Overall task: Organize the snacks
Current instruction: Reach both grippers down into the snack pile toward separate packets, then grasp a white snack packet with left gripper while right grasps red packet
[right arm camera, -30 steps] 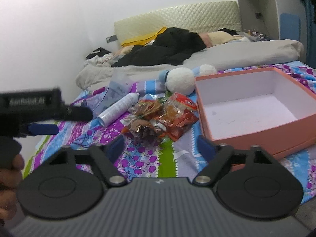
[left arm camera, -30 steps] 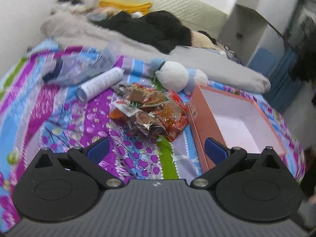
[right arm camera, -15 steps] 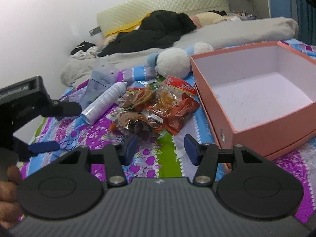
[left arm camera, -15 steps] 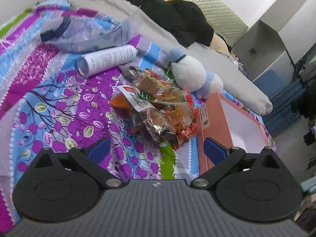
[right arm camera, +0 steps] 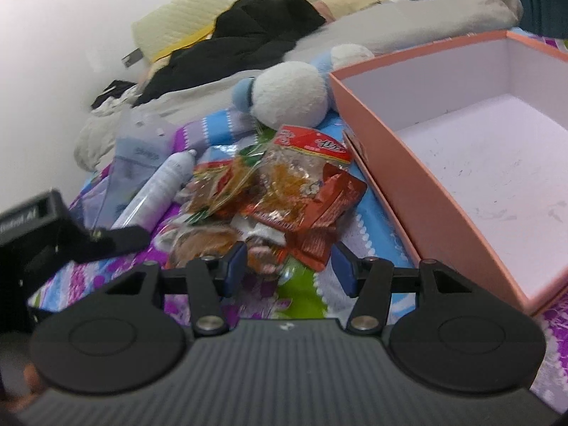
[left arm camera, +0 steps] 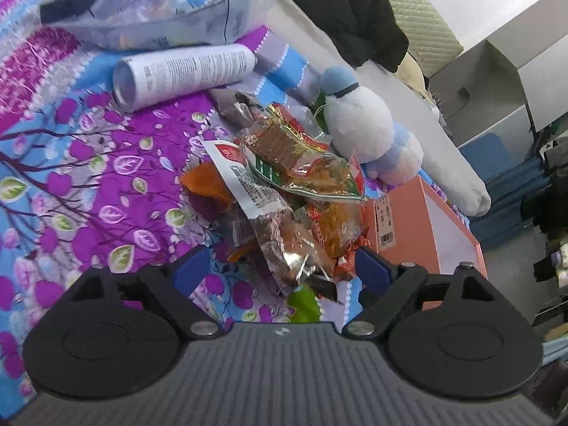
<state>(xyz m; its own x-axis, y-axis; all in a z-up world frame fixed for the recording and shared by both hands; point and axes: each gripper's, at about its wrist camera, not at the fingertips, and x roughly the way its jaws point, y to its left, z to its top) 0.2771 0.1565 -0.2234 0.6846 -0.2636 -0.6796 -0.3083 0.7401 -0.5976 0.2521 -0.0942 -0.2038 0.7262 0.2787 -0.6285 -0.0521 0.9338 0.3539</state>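
Observation:
A pile of snack packets [left arm camera: 284, 191] lies on the flowered bedspread; it also shows in the right wrist view [right arm camera: 280, 191]. An open, empty pink box [right arm camera: 461, 163] stands to its right, seen at the right of the left wrist view [left arm camera: 401, 220]. My left gripper [left arm camera: 280, 269] is open, its jaws wide on either side of the near end of the pile. My right gripper [right arm camera: 289, 266] is open with a narrower gap, just in front of the near packets. The left gripper's body [right arm camera: 42, 234] shows at the left of the right wrist view.
A white spray can [left arm camera: 184, 71] and a clear plastic pouch [left arm camera: 149, 14] lie left of and behind the pile. A white and blue plush toy [left arm camera: 365, 131] sits behind the snacks, against the box. Grey bedding and black clothes [right arm camera: 241, 46] lie further back.
Both grippers have moved forward and down toward the snack pile. The right gripper's jaws have narrowed. The left gripper's jaws have stayed wide.

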